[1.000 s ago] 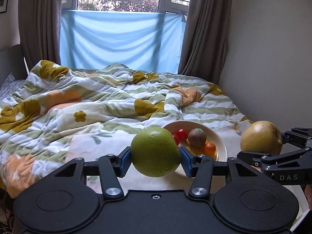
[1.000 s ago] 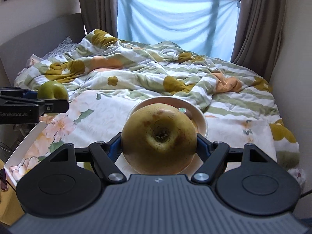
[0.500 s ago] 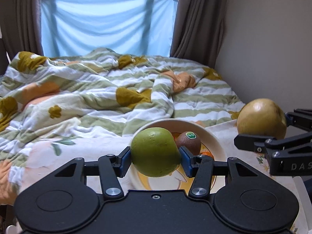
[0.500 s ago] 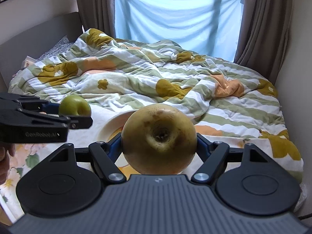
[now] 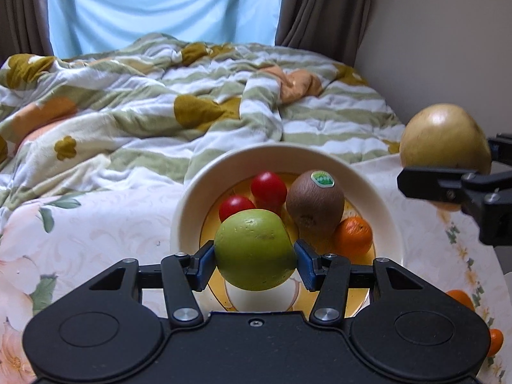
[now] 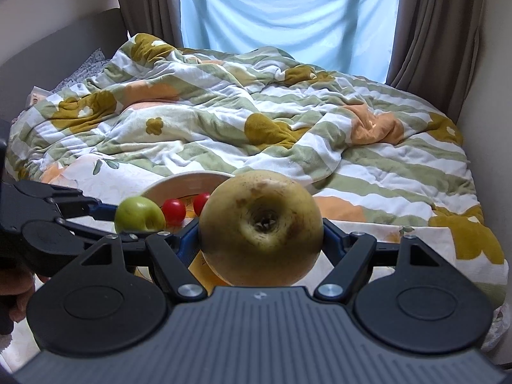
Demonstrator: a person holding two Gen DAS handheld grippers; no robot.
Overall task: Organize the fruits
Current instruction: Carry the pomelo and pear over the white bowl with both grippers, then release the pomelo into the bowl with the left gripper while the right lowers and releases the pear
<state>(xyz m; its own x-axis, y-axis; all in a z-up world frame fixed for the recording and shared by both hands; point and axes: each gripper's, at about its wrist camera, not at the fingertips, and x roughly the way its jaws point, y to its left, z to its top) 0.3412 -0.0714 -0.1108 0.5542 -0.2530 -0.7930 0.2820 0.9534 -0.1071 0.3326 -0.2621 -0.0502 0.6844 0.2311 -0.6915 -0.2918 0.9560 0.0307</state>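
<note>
Left wrist view: left gripper (image 5: 254, 260) clamps a green apple (image 5: 254, 249), smooth, faintly speckled, held over the near edge of the bowl (image 5: 380, 198). Bowl cream, yellow inside, on the floral sheet (image 5: 96, 224); it holds two tomatoes (image 5: 268, 188), a kiwi (image 5: 315, 203) with a green sticker, an orange (image 5: 353, 236). Pear (image 5: 443, 139) at the right edge, clear of the rim.

Right wrist view: right gripper (image 6: 260, 235) grips the pear (image 6: 260, 224), yellow-brown, blotched, its dimpled end facing the camera, beside the bowl (image 6: 185, 180). Apple (image 6: 139, 214) left, tomatoes (image 6: 173, 211) behind.
</note>
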